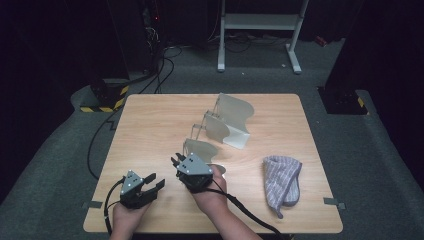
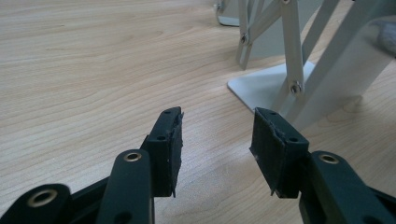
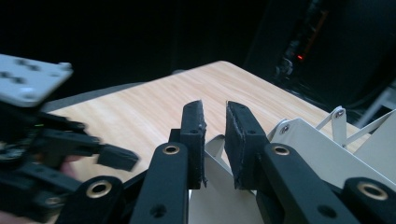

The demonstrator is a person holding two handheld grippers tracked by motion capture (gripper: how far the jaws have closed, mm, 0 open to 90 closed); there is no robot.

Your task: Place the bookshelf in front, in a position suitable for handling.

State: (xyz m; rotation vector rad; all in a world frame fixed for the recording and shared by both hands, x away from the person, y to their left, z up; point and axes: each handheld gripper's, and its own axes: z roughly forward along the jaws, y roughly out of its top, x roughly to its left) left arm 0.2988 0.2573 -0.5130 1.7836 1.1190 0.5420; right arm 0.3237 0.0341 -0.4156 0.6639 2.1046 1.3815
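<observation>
Dark room, wooden counter (image 1: 150,125) | folding rack (image 1: 220,125): light, stiff, hinged; grip a panel edge | right gripper (image 3: 215,140) nearly closed over nearest panel's edge, contact unclear | left gripper (image 2: 215,149) half open, empty

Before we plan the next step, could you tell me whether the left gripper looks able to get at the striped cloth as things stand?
Probably not directly: the right gripper and its hand sit between the left gripper and the striped cloth, beside the folding rack.

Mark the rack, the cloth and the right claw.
rack (image 1: 235,107): high view, on the rearmost plate.
cloth (image 1: 281,179): high view, middle of the striped fabric.
right claw (image 3: 215,140): right gripper view, midway between its fingertips, at the near plate's top edge.
</observation>
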